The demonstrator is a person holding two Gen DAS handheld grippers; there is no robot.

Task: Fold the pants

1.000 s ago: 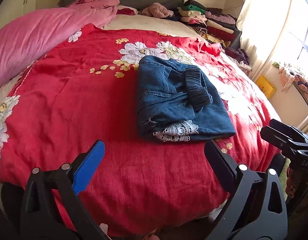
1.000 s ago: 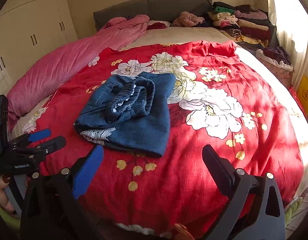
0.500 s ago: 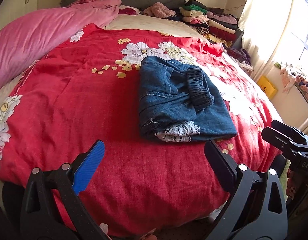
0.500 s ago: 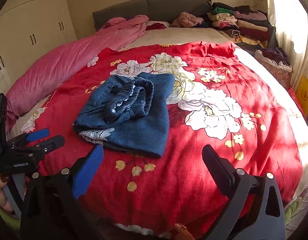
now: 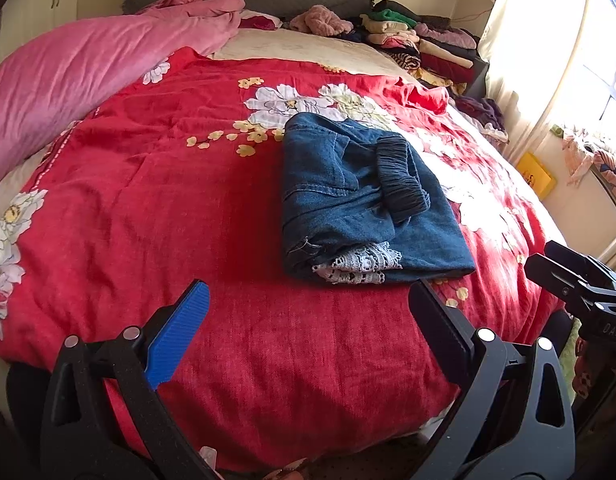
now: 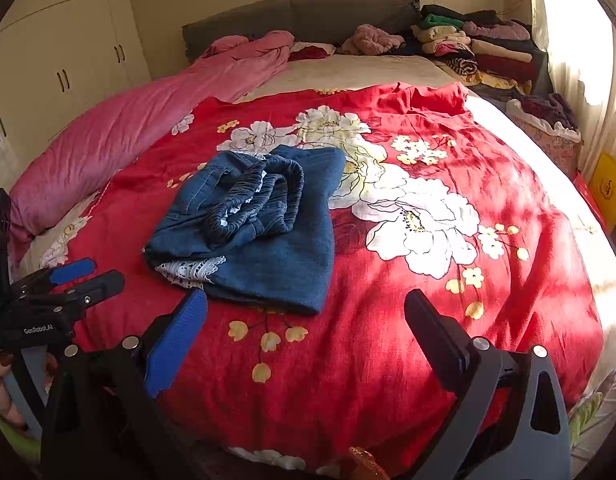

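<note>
Blue denim pants [image 5: 359, 200] lie folded in a compact stack on the red floral bedspread [image 5: 148, 200], elastic waistband on top and white lace trim at the near edge. They also show in the right wrist view [image 6: 260, 224]. My left gripper [image 5: 308, 320] is open and empty, hovering at the bed's near edge just short of the pants. My right gripper [image 6: 306, 320] is open and empty, near the pants' front corner. Each gripper shows in the other's view: the right one [image 5: 575, 280] and the left one [image 6: 68, 280].
A pink duvet [image 5: 88, 68] lies along the bed's left side. Stacked folded clothes [image 5: 419, 40] sit at the head on the right. A grey headboard [image 6: 300, 16] and white wardrobe [image 6: 48, 60] stand behind. A window and yellow box [image 5: 535, 176] are at right.
Both grippers have drifted slightly back and down from the bed; the pants lie unchanged. Both jaws stay open.
</note>
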